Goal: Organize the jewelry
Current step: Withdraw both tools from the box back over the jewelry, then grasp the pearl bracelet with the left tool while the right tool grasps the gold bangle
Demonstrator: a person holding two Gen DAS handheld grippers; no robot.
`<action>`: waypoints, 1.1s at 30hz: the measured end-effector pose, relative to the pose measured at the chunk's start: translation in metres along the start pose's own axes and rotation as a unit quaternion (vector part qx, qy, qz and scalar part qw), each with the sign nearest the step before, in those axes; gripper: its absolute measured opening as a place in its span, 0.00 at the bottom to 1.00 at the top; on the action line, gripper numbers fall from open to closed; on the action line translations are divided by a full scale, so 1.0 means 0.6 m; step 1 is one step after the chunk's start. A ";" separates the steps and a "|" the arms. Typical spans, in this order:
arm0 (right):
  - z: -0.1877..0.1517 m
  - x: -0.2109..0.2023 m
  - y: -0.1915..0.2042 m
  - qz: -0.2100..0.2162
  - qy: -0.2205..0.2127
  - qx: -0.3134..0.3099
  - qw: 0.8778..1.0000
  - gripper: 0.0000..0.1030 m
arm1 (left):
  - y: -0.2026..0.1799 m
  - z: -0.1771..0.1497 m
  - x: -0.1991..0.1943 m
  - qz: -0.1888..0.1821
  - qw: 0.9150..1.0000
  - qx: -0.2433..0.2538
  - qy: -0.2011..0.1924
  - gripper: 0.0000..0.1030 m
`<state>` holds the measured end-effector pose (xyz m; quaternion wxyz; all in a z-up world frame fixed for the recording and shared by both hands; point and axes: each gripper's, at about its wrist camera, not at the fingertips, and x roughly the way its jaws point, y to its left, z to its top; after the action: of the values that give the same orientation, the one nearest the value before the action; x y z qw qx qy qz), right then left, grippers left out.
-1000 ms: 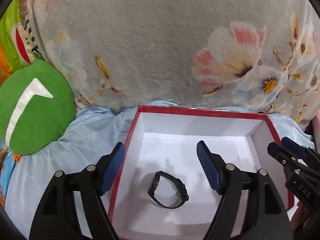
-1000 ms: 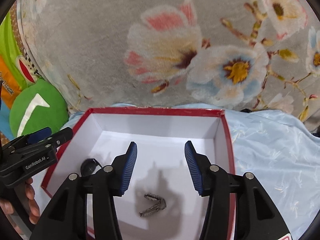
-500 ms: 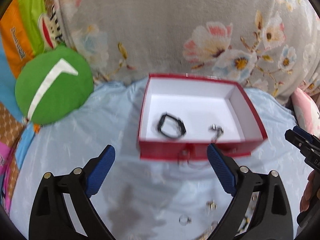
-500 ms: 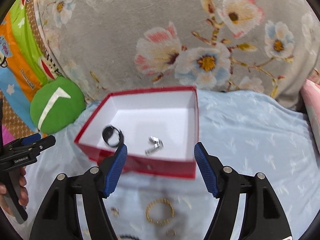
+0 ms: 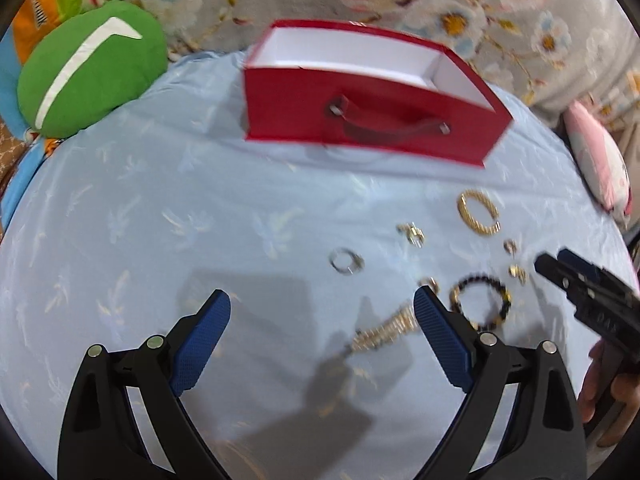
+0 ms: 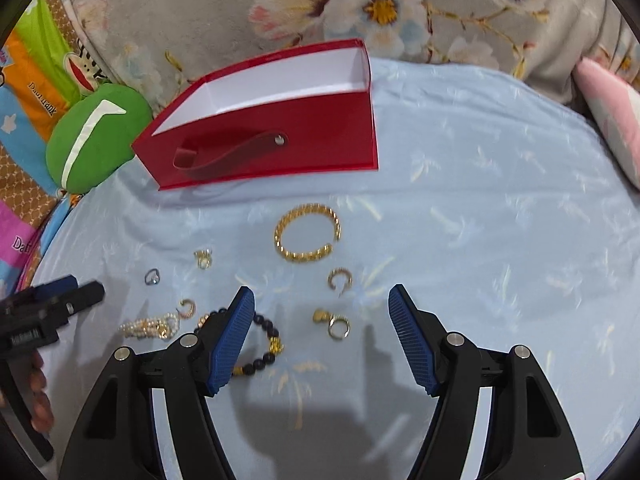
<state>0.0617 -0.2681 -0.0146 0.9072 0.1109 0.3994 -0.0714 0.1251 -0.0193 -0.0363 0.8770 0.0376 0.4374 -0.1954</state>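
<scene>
Both grippers have pulled back from the red cardboard box [image 5: 360, 108]. Left wrist view: the left gripper [image 5: 322, 334] hangs released, empty, above a pearl bracelet [image 5: 384, 330] on the light-blue cloth [image 5: 160, 208]. Right wrist view: the right gripper [image 6: 321, 330] gapes, empty, over a gold chain bangle [image 6: 307, 233], rings and a black bead bracelet [image 6: 262, 344].

Green round cushion [image 5: 90, 66] with white stripe, upper left. Grey floral blanket [image 6: 400, 4] across top of frame. Pale blue patterned sheet [image 6: 480, 220] fills centre and bottom. Pink-white pillow [image 6: 612, 112] at right edge. Orange/green cartoon-print fabric [image 6: 36, 68] far left.
</scene>
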 end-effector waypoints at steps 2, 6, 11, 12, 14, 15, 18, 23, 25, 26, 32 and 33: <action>-0.009 0.006 -0.004 0.004 0.006 0.012 1.000 0.66 | -0.015 -0.014 0.007 -0.006 1.000 0.015 0.007 0.88; -0.015 0.009 -0.011 0.006 0.010 0.023 1.000 0.66 | -0.029 -0.026 0.023 -0.021 0.999 0.024 0.013 0.84; -0.008 0.021 -0.012 0.002 0.015 0.019 1.000 0.66 | -0.032 -0.025 0.046 -0.045 0.998 0.027 0.033 0.62; -0.006 0.024 -0.013 0.003 0.016 0.020 1.000 0.66 | -0.035 -0.026 0.046 -0.048 0.998 0.034 0.029 0.56; -0.002 0.031 -0.015 0.008 0.018 0.025 0.999 0.66 | -0.039 -0.026 0.047 -0.058 0.997 0.045 0.029 0.46; 0.000 0.034 -0.016 0.011 0.019 0.028 0.999 0.66 | -0.040 -0.027 0.047 -0.062 0.997 0.046 0.028 0.40; 0.006 0.046 -0.016 0.018 0.023 0.034 0.999 0.66 | -0.041 -0.028 0.045 -0.090 0.994 0.046 0.033 0.21; 0.019 0.064 -0.006 0.021 0.026 0.021 0.999 0.66 | -0.048 -0.035 0.035 -0.107 0.992 0.056 0.034 0.10; 0.026 0.073 -0.002 0.021 0.028 0.015 0.999 0.66 | -0.049 -0.037 0.025 -0.111 0.992 0.056 0.030 0.10; 0.030 0.078 0.000 0.021 0.028 0.013 0.999 0.66 | -0.049 -0.037 0.018 -0.109 0.992 0.056 0.027 0.10; 0.055 0.116 0.020 0.013 0.033 -0.009 0.999 0.66 | -0.026 -0.026 -0.014 -0.090 0.995 0.040 0.012 0.10; 0.057 0.122 0.022 0.009 0.034 -0.012 0.999 0.66 | -0.019 -0.022 -0.017 -0.081 0.996 0.035 0.009 0.10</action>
<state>0.1378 -0.2669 -0.0443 0.8952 0.1061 0.4294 -0.0543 0.1051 -0.0237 -0.0350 0.8522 0.0348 0.4401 -0.2807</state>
